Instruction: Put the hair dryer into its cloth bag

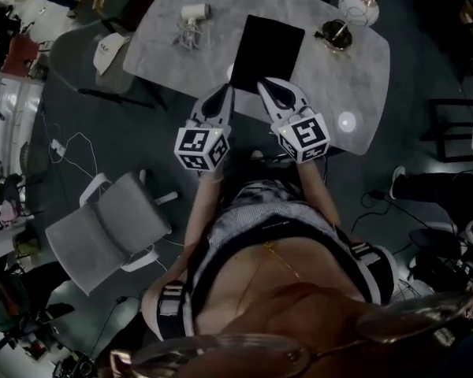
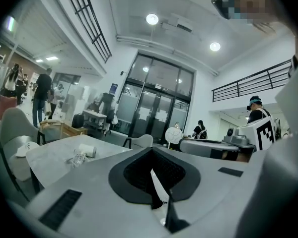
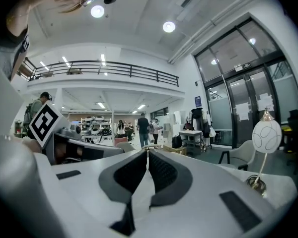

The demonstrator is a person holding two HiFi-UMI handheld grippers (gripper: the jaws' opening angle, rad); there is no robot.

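Dryer [image 1: 194,11]: laid on table [image 1: 363,69], left of bag [image 1: 268,50], with cord [image 1: 189,36] | left gripper [image 1: 218,105], right gripper [image 1: 277,93]: both closed, empty, held before bag | risk: loose cord may be caught at bag mouth.

worktop [image 1: 165,53]: light grey, marbled mottling. cloth bag [image 1: 268,50]: flat black, no pattern. hair dryer [image 1: 194,11]: white, cord white too. left gripper [image 1: 225,93] + right gripper [image 1: 268,87]: pale grey shells; fingers [image 2: 139,175] lined with black textured pads. marker cubes [image 1: 201,148]: white faces, black square codes. office chair [image 1: 110,231]: light grey. floor [image 1: 79,116]: dark grey-blue. globe lamp [image 1: 356,6]: white, brass-toned stem.
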